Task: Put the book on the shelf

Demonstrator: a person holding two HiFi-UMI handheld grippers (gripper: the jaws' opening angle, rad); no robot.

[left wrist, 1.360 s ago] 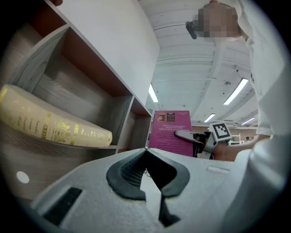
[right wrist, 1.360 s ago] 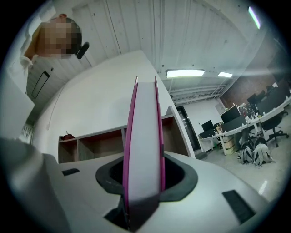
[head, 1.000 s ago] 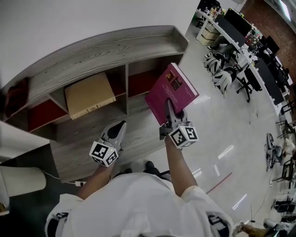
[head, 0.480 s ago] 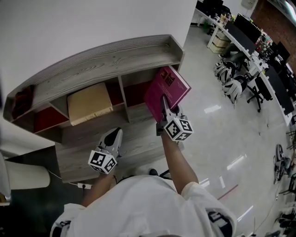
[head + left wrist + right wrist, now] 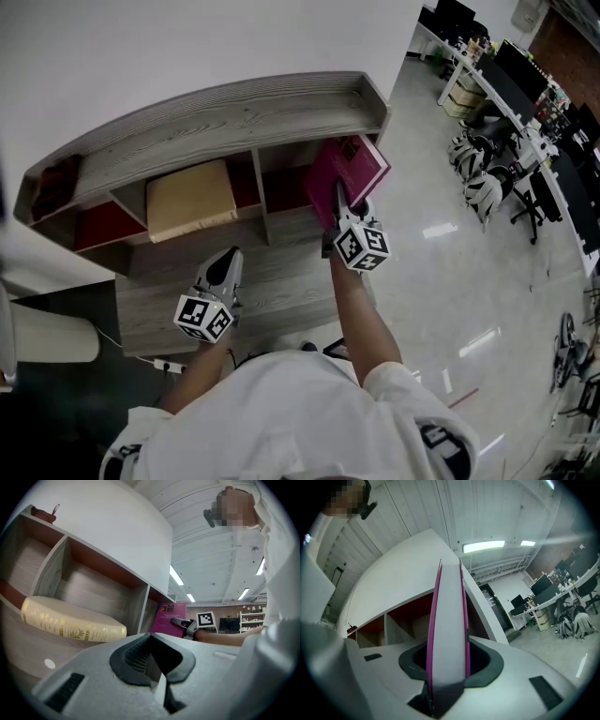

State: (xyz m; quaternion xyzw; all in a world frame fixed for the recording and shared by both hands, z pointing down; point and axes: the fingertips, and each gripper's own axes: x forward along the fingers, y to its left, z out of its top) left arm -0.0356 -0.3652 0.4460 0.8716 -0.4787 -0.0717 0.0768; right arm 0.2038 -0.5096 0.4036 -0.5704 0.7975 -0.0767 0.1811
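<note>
Magenta book point(image 5: 352, 173): clamped by its lower edge in the right gripper point(image 5: 339, 204) and held at the mouth of the right-hand compartment of the grey wooden shelf point(image 5: 234, 108), judged ready for insertion. Left gripper point(image 5: 223, 270): jaws together, nothing gripped, held low and aside.
</note>
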